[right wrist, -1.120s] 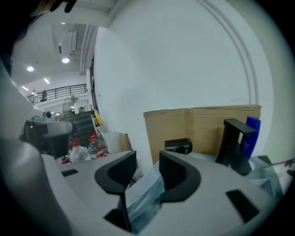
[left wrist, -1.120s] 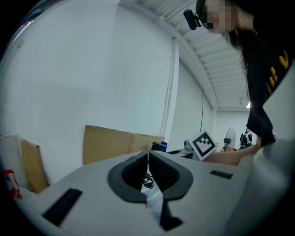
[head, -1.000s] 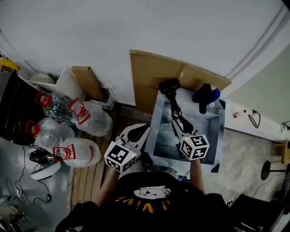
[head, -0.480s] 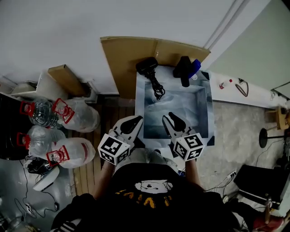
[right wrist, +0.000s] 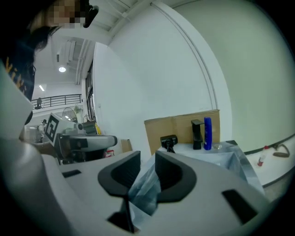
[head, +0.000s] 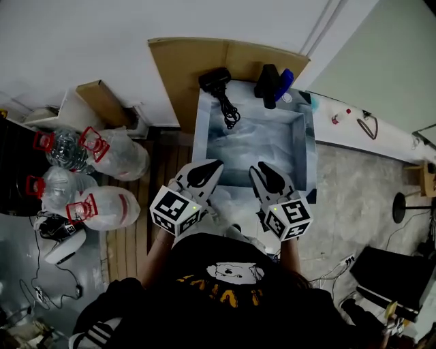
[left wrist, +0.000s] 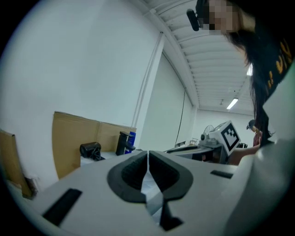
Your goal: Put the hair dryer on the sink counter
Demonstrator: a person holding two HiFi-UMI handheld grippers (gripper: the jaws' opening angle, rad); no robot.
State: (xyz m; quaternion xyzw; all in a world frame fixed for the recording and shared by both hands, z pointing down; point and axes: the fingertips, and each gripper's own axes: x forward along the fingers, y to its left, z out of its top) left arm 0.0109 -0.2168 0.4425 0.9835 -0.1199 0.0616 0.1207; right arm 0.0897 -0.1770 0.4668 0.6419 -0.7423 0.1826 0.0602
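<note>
White wall (head: 204,20) and a brown cardboard panel (head: 180,68) back a mock sink counter (head: 200,129), with 3 or more clear water jugs (head: 109,167) on the floor to its left. Hair dryer (head: 215,79): lying on the counter's back left corner, against the cardboard, its cord (head: 230,112) trailing forward toward the basin. Judgement: this spot keeps the body on the flat ledge and clear of the tap (head: 267,83) and blue bottle (head: 284,83) at the back right, so the placement looks done. Both grippers sit at the near edge of the sink, well apart from the dryer, which fits a withdrawal after release. Left gripper (head: 215,165): jaws clenched together, pad against pad, nothing between them, touching nothing. Right gripper (head: 259,166): jaws have just been closing and now stand a narrow gap apart; only the sink surface shows through that gap, so it is released and empty. No risk noted beyond the loose cord hanging at the basin.
</note>
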